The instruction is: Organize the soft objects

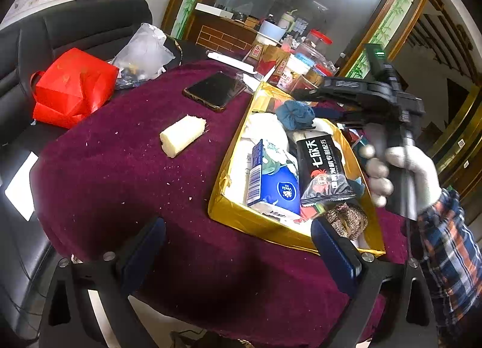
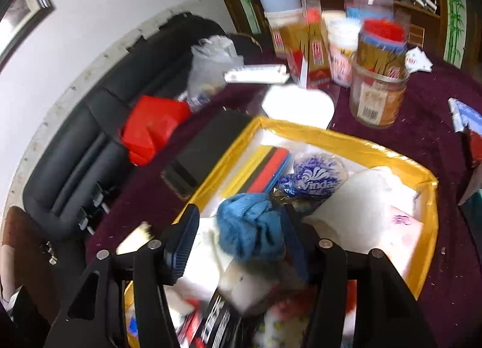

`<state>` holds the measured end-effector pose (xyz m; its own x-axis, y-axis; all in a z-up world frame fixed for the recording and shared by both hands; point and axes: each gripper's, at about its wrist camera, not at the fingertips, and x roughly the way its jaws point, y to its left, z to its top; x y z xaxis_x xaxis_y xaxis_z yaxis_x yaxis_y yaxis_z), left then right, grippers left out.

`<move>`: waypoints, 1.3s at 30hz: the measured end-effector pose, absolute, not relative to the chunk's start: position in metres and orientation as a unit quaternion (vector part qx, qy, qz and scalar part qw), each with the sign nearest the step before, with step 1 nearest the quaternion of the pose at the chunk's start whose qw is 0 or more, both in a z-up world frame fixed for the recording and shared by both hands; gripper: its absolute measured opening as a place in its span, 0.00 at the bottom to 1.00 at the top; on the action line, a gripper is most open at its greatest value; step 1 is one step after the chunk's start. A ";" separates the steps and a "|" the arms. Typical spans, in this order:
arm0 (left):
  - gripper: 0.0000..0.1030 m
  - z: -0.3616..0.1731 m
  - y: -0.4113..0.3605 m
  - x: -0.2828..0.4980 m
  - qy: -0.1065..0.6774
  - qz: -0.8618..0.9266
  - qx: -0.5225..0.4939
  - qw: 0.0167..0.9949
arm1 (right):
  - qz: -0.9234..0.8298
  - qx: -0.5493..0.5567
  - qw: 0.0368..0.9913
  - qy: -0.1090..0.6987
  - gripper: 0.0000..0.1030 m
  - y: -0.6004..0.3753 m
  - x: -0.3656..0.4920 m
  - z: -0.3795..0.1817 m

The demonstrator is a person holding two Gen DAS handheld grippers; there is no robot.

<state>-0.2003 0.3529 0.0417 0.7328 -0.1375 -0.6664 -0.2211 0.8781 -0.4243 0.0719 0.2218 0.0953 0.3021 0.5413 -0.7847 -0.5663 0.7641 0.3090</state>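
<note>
A yellow box [image 1: 241, 215] on the maroon tablecloth [image 1: 120, 185] holds soft items: a blue cloth [image 1: 295, 114], a blue Vinda tissue pack [image 1: 275, 188], a black snack packet [image 1: 323, 167] and a knitted piece [image 1: 346, 218]. A pale yellow sponge block [image 1: 182, 135] lies on the cloth left of the box. My left gripper [image 1: 238, 254] is open and empty above the table's near edge. My right gripper [image 2: 238, 239] hangs over the box [image 2: 391, 149], open, with the blue cloth [image 2: 250, 227] lying between its fingers.
A black phone [image 1: 215, 90] lies beyond the sponge. A red bag [image 1: 72, 86] and a clear plastic bag [image 1: 144, 49] sit on the black sofa [image 1: 75, 25]. Jars, cartons and cups [image 2: 361, 55] crowd the table's far side.
</note>
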 end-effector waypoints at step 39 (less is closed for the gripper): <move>1.00 0.115 0.227 -0.191 0.284 0.168 -0.107 0.938 | 0.282 -0.056 0.894 0.343 0.82 0.058 -0.132 0.099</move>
<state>-0.1908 0.2268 0.1151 0.7818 0.2546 -0.5692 -0.3764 0.9205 -0.1052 -0.1316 0.0575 0.0993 0.6047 0.4669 -0.6453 -0.5432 0.8342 0.0945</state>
